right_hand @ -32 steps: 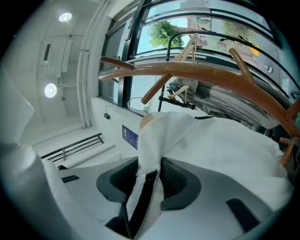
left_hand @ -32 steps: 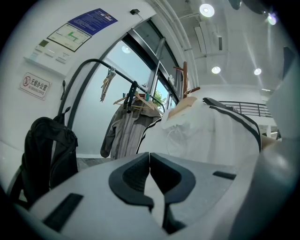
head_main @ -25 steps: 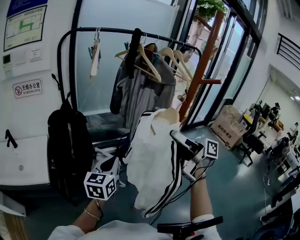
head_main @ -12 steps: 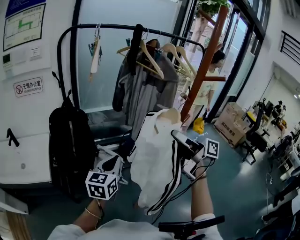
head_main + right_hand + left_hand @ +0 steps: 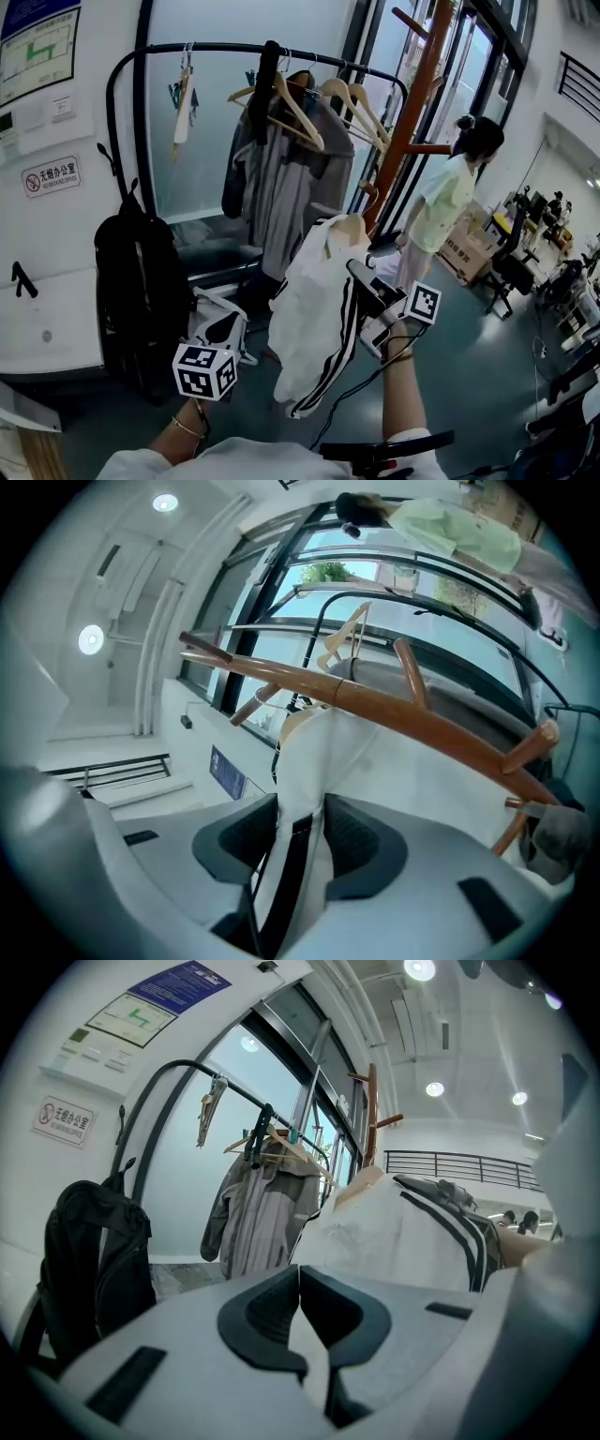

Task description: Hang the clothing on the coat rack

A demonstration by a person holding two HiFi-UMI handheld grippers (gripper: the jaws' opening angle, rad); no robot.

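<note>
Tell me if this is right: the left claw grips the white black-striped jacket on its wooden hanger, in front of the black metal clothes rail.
Not quite: the right claw grips the white black-striped jacket; the right gripper view shows fabric pinched between its jaws. The jacket is on its wooden hanger, in front of the black metal clothes rail.

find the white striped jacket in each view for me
Head view: centre, the white striped jacket held up by the right gripper.
Left gripper view: right of centre, beyond the jaws.
Right gripper view: lower centre, pinched between the jaws.
Shared landmark: the brown coat stand, in all three.
</note>
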